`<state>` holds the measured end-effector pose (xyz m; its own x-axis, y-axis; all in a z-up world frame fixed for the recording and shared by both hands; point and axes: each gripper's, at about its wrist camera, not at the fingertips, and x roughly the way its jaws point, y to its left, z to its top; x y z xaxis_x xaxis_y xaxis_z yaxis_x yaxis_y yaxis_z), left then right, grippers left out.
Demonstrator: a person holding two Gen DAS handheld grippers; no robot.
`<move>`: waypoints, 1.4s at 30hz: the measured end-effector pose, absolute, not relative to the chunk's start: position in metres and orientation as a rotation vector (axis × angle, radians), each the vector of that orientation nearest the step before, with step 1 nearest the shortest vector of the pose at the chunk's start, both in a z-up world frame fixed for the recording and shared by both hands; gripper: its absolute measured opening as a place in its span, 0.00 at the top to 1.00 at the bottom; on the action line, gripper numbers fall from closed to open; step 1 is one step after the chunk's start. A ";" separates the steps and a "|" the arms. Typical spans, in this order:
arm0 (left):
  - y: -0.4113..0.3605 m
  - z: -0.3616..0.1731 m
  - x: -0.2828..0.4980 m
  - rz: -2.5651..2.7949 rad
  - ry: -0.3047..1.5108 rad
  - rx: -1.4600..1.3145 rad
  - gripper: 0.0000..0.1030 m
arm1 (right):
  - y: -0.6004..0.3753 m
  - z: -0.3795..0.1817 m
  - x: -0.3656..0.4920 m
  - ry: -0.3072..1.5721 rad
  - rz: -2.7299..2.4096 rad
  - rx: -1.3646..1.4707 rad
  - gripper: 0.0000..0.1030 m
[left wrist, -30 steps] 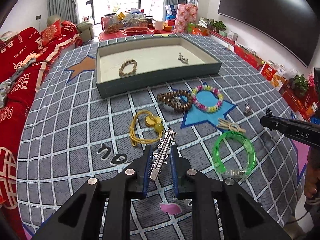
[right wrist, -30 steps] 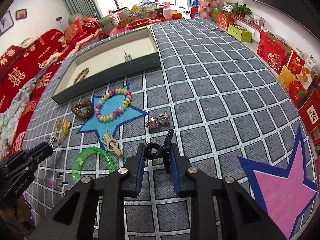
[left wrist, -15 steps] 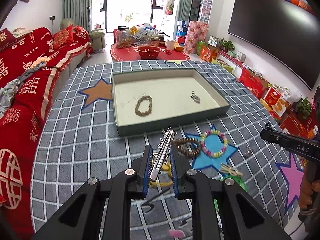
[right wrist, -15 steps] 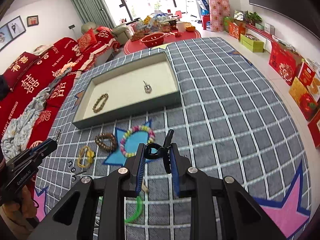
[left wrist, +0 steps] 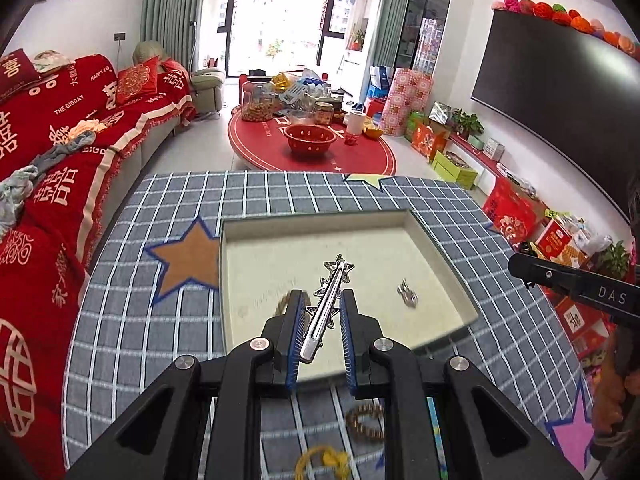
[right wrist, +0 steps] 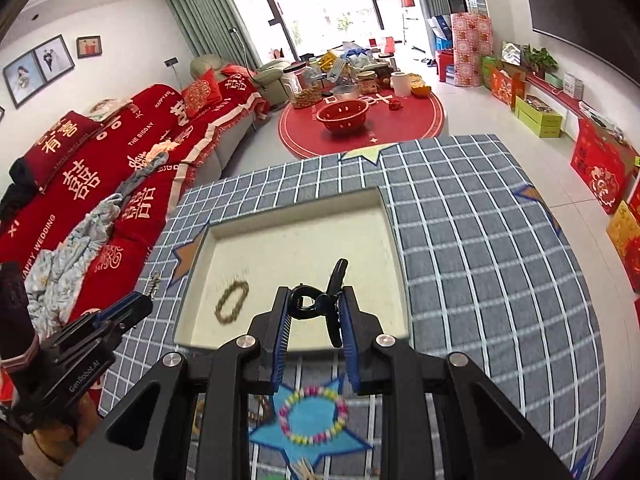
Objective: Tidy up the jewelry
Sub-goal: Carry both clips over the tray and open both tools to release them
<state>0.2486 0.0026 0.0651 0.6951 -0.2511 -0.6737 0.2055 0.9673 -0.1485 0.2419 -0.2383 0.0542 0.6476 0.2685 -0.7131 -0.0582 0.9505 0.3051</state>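
Observation:
My left gripper (left wrist: 319, 300) is shut on a silver hair clip with stars (left wrist: 328, 304), held in the air over the near part of the open tray (left wrist: 444, 252). In the tray lie a small silver piece (left wrist: 407, 293) and a brown bead bracelet (right wrist: 232, 302), half hidden behind my left fingers. My right gripper (right wrist: 312, 300) is shut on a black hair claw (right wrist: 320, 304), also above the tray's (right wrist: 394, 240) near edge. On the cloth below lie a pastel bead bracelet (right wrist: 313, 414), a dark wooden bead bracelet (left wrist: 366, 424) and a yellow hair tie (left wrist: 322, 462).
The tray stands on a grey checked cloth with stars (left wrist: 176, 208) over a table. A red sofa (left wrist: 52, 152) runs along the left. A low round red table (left wrist: 312, 148) with jars and a bowl is beyond. Gift boxes (left wrist: 516, 208) line the right wall.
Both grippers have risen and travelled forward from the loose jewelry on the cloth to above the tray, each still holding its piece.

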 end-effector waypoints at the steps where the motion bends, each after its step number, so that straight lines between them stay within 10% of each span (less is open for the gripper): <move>1: -0.001 0.064 0.259 -0.249 0.763 -0.057 0.70 | -0.236 0.054 0.251 0.848 0.188 0.258 0.75; 34: -0.041 -0.040 0.371 -0.102 0.945 0.131 0.70 | -0.212 -0.066 0.369 1.045 0.113 0.138 0.74; 38: -0.040 -0.039 0.371 -0.086 0.944 0.131 0.69 | -0.210 -0.065 0.369 1.053 0.136 0.146 0.49; 42: -0.036 -0.035 0.369 -0.089 0.944 0.109 0.69 | -0.210 -0.061 0.368 1.055 0.154 0.187 0.45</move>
<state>0.3691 -0.0365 -0.0345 0.5833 -0.0284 -0.8118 0.1238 0.9908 0.0544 0.3678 -0.2104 -0.0607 0.4850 0.2150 -0.8477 -0.0360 0.9734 0.2263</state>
